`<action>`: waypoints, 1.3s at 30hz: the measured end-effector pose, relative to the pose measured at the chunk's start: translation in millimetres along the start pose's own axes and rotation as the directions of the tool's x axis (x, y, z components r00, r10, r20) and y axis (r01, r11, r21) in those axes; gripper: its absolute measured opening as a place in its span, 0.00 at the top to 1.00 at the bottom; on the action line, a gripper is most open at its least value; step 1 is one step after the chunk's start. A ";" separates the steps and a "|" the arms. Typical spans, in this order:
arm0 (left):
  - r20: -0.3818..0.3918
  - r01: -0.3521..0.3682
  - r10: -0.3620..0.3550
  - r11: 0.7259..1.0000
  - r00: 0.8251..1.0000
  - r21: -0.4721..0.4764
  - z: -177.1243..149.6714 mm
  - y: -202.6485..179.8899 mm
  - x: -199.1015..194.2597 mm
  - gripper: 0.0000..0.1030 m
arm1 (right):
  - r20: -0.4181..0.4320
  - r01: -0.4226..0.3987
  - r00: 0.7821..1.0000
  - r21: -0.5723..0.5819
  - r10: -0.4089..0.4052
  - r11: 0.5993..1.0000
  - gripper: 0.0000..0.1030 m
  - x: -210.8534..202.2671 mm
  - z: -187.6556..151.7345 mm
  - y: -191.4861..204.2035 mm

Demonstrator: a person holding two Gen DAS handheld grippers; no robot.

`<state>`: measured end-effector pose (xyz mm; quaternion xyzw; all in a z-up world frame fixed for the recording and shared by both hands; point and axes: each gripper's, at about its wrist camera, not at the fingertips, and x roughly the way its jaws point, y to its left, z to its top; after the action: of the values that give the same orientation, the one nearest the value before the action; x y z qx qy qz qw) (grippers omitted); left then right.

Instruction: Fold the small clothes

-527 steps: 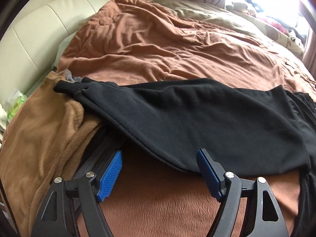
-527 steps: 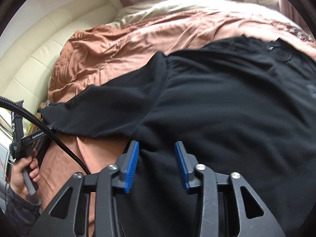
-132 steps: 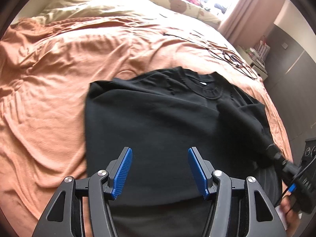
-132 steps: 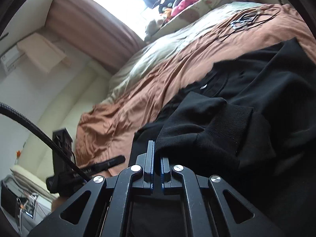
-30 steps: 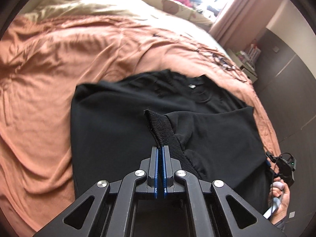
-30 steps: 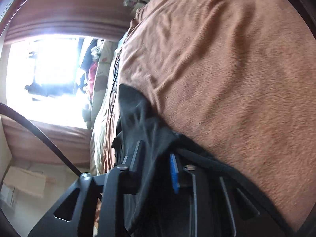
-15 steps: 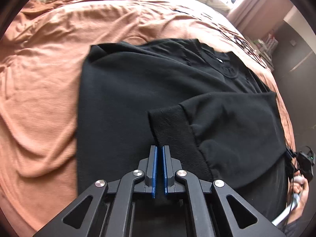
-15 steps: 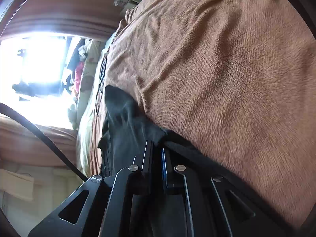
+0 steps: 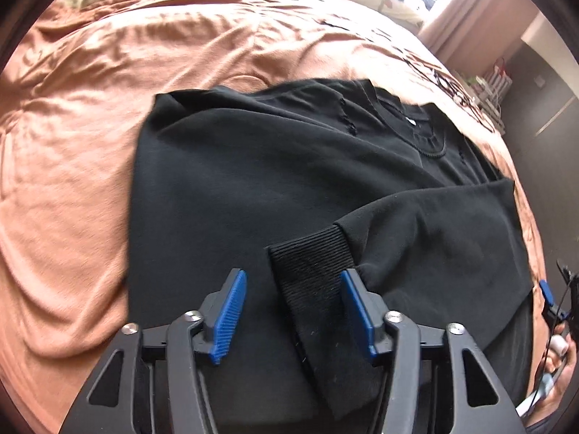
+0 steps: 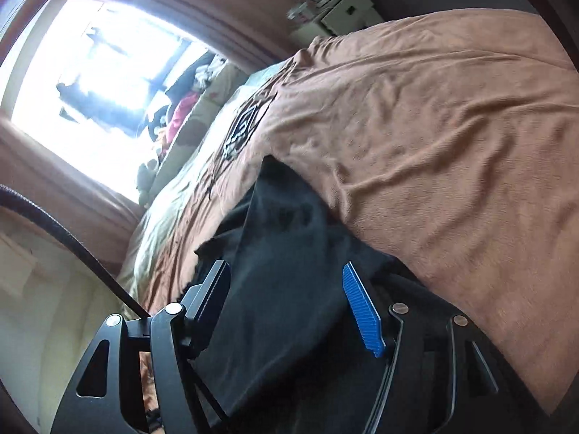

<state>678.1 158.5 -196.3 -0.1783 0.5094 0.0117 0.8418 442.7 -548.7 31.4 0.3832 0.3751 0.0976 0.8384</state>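
Observation:
A black sweatshirt (image 9: 253,181) lies flat on the orange-brown blanket (image 9: 72,144), collar toward the far right. Its right sleeve is folded across the body, and the ribbed cuff (image 9: 311,264) rests just ahead of my left gripper (image 9: 295,311). That gripper's jaws are opening, with the cuff lying loose between the blue pads. In the right wrist view, my right gripper (image 10: 287,303) is rolled to one side, its jaws also opening. The sweatshirt's black edge (image 10: 282,253) lies between and below its pads, untouched. The right gripper's tip (image 9: 550,296) shows at the sweatshirt's right edge.
Black cables (image 9: 452,83) lie on the blanket beyond the collar. Pillows and soft toys (image 10: 173,119) line the bed's far end under a bright window (image 10: 90,65). A person's hand (image 9: 557,354) holds the right gripper. A shelf (image 10: 336,11) stands past the bed.
Both grippers have gone from shut to open and let go of the black fabric. The cuff now lies flat on the sweatshirt. The left gripper sank closer; the right one rolled and rose.

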 end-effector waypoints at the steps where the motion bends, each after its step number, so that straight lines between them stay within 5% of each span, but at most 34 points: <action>1: -0.002 0.000 0.000 1.000 1.000 0.007 0.7 -1.8 3.0 0.67 | -0.014 0.003 1.000 -0.011 -0.003 1.000 0.44 6.1 -2.1 -1.3; 2: -0.004 -0.001 0.001 1.000 1.000 0.014 0.9 -3.4 4.7 0.75 | -0.028 0.018 0.999 -0.021 -0.018 1.000 0.48 9.8 -4.1 -2.5; 3: -0.002 -0.015 0.015 1.000 1.000 0.022 1.6 -5.0 5.9 0.93 | -0.042 0.042 0.998 -0.028 -0.043 0.999 0.49 16.9 -5.1 -3.6; 4: 0.000 -0.034 0.034 0.999 0.999 0.032 2.4 -5.7 6.3 0.96 | -0.058 0.073 0.995 -0.031 -0.075 0.997 0.52 22.6 -7.2 -7.1; 7: 0.024 -0.049 0.049 0.998 0.999 0.031 5.9 -1.2 1.7 0.96 | -0.085 0.103 0.991 0.004 -0.102 0.995 0.63 27.3 -8.1 -18.6; 13: 0.043 -0.071 0.071 0.997 0.997 0.003 10.8 3.9 -3.9 0.96 | -0.067 0.092 0.994 0.033 -0.089 0.995 0.63 14.0 -6.7 -17.2; 20: 0.057 -0.113 0.112 0.994 0.992 0.008 13.8 2.4 -8.3 0.96 | 0.051 0.045 0.997 0.092 -0.050 0.995 0.63 -12.7 1.3 -25.4; 26: 0.044 -0.114 0.115 0.993 0.992 -0.013 19.5 7.2 -5.8 0.96 | -0.002 0.015 1.000 0.073 -0.015 0.997 0.63 4.6 -6.9 -22.5; 31: 0.010 -0.106 0.106 0.994 0.994 -0.039 17.1 9.6 2.9 0.96 | -0.048 0.103 0.994 0.029 -0.101 0.994 0.63 21.0 -8.0 -21.8; 34: -0.005 -0.090 0.090 0.994 0.996 -0.061 14.7 12.9 3.1 0.94 | -0.030 0.151 0.988 0.035 -0.150 0.988 0.76 15.5 -4.7 -26.6; 39: -0.013 -0.076 0.076 0.996 0.997 -0.051 10.5 14.0 -7.8 0.91 | 0.003 0.164 0.986 0.036 -0.164 0.986 0.75 2.3 -3.0 -16.2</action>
<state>680.5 176.1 -189.2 -0.1806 0.5199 0.0560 0.8330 440.2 -557.0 17.2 0.3663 0.4045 0.0204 0.8377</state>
